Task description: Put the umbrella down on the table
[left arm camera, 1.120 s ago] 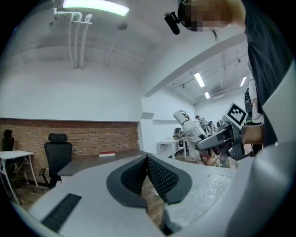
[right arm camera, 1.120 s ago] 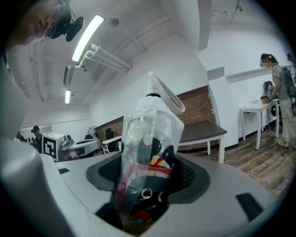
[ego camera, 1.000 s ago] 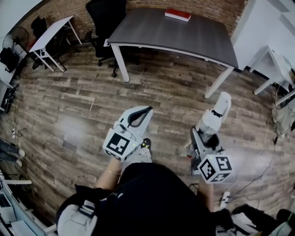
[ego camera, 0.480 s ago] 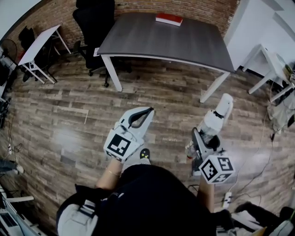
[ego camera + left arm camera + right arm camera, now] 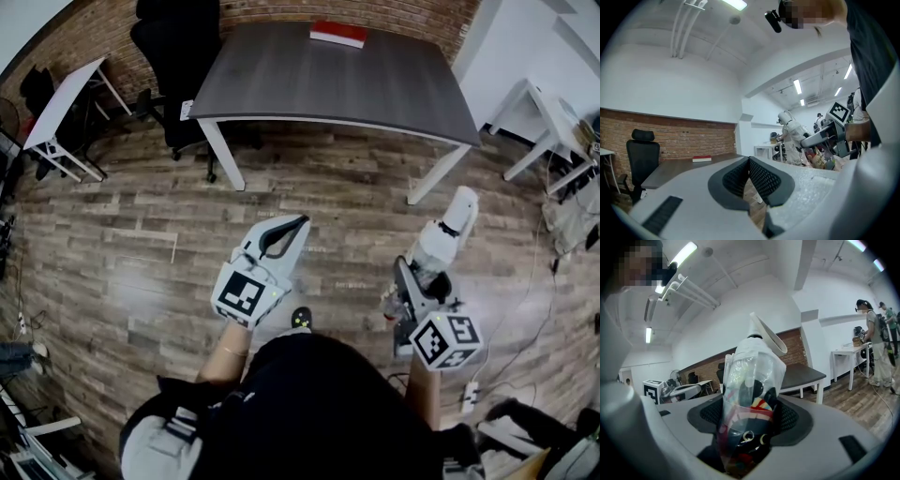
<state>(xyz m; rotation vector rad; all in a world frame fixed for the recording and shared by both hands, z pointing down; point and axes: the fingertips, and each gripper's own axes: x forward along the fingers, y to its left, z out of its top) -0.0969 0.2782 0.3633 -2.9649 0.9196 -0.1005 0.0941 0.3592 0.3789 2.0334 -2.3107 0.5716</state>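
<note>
Right claw (image 5: 417, 286) clamps umbrella (image 5: 448, 230), probably folded in clear sleeve; long axis points 1 o'clock. Table (image 5: 394, 84) well apart at 11 o'clock. Left claw (image 5: 296, 228) closed, empty.

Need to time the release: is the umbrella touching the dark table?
Apart. The head view shows the umbrella, gripped in the right claw, out over the wood floor, well short of the table.
</note>
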